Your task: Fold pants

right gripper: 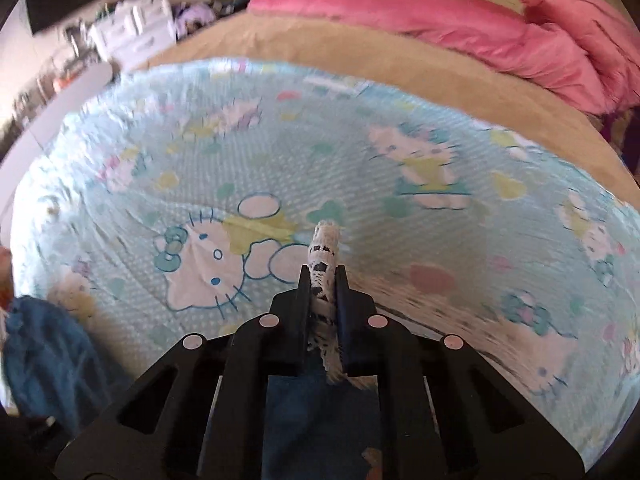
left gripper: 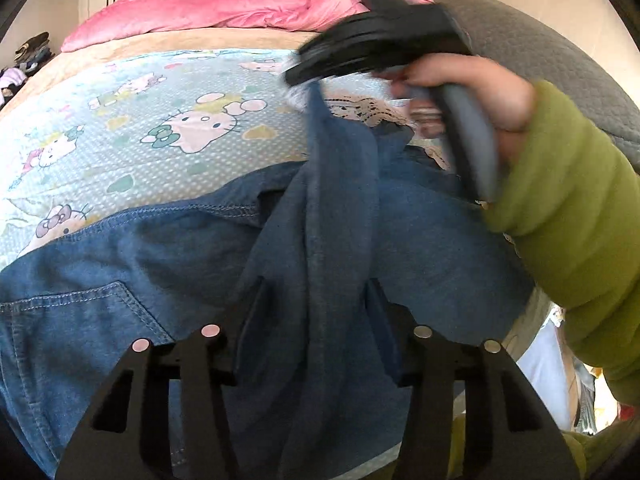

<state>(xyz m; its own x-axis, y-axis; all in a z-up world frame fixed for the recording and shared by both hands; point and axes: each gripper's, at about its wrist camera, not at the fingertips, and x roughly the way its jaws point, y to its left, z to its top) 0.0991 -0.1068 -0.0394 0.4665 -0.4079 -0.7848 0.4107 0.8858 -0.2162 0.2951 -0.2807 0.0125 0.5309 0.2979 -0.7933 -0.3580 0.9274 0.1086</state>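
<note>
- The blue denim pants (left gripper: 200,264) lie rumpled across the near part of a bed, on a pale blue sheet printed with cartoon cats (left gripper: 132,128); a stitched back pocket (left gripper: 76,320) shows at the lower left of the left wrist view.
- A bunched ridge of the denim rises from the heap and runs up the middle of that view, between the two black fingers of the left gripper (left gripper: 316,304).
- The left jaws stand part-way spread with this fold filling the gap; the cloth hides the pads, so I cannot tell whether they press on it.
- The right gripper (right gripper: 324,300) has its jaws pressed nearly together, pinching a strip of white lace trim (right gripper: 325,256) with dark gaps in its pattern; the strip pokes out past the fingertips.
- Blue denim hangs below the right gripper, and more of it lies at the left edge of the right wrist view.
- In the left wrist view the right hand (left gripper: 476,92), in an olive-green sleeve (left gripper: 572,208), grips the grey handle of its tool above the pants, with the lace edge just beside it.
- A pink quilt (right gripper: 440,28) lies bunched at the far end of the bed, on a tan blanket (right gripper: 320,56).
</note>
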